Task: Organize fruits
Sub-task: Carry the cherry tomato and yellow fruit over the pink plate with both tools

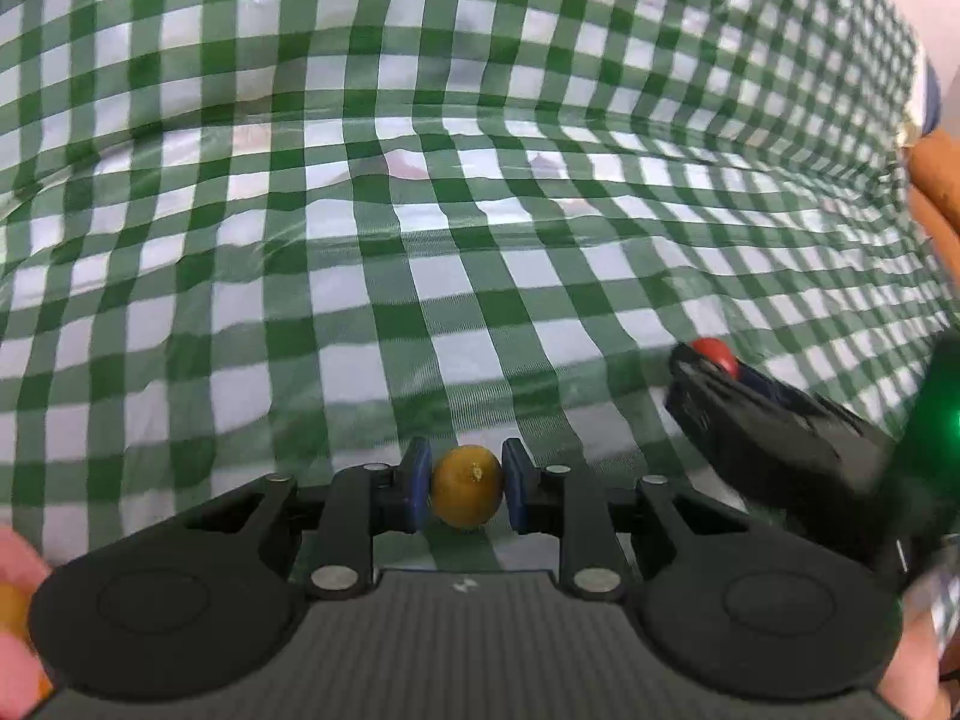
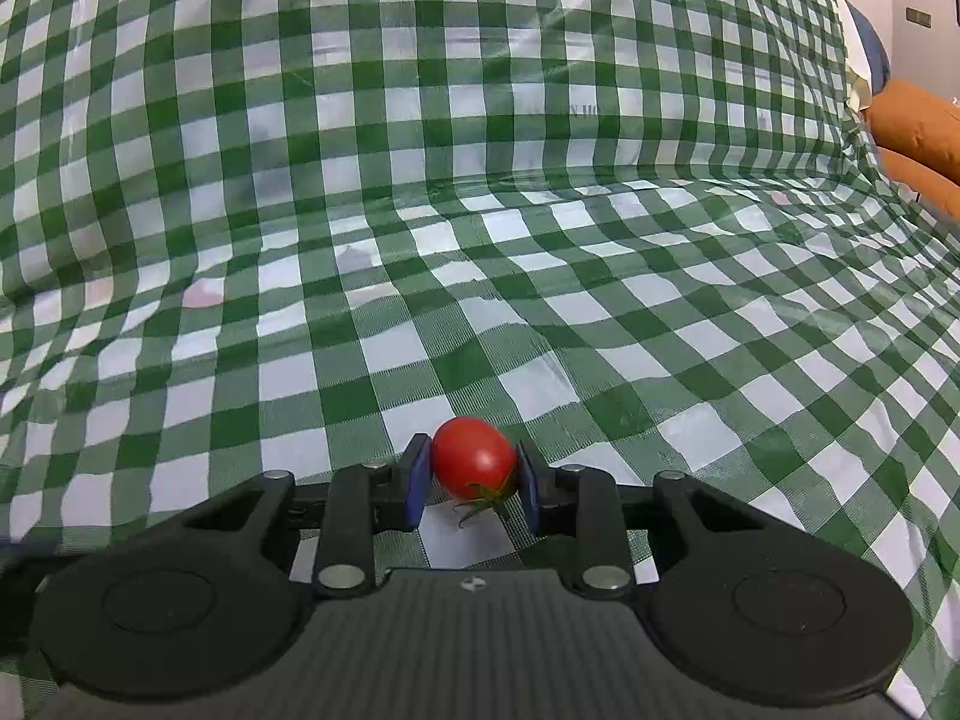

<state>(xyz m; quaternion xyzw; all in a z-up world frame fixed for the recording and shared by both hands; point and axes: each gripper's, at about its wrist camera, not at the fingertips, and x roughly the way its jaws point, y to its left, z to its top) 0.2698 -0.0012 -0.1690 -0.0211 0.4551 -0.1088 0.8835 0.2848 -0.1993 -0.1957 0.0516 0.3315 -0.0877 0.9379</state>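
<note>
Between left pads: left hand-held gripper (image 1: 467, 492) clamps a small orange fruit (image 1: 467, 493), clear of the checked cloth (image 1: 420, 240).
Right side: right hand-held gripper (image 2: 474, 474) pinches a tomato (image 2: 473, 457), stem toward the camera.
Nearer: each hand already carries its own fruit; no tray or bowl is visible.

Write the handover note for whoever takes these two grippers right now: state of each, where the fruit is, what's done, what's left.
Left gripper: shut on the small yellow-orange fruit, blue pads against both its sides.
Right gripper: shut on the red cherry tomato, stem end toward the camera; the left view shows it too, off to the right.
Both are over the green checked cloth. More orange fruit seems to sit at the left view's lower-left edge, too blurred to be sure.
Done: both fruits gripped.
Left: carry each to its place. No bowl or tray is in view, so find it first.
</note>
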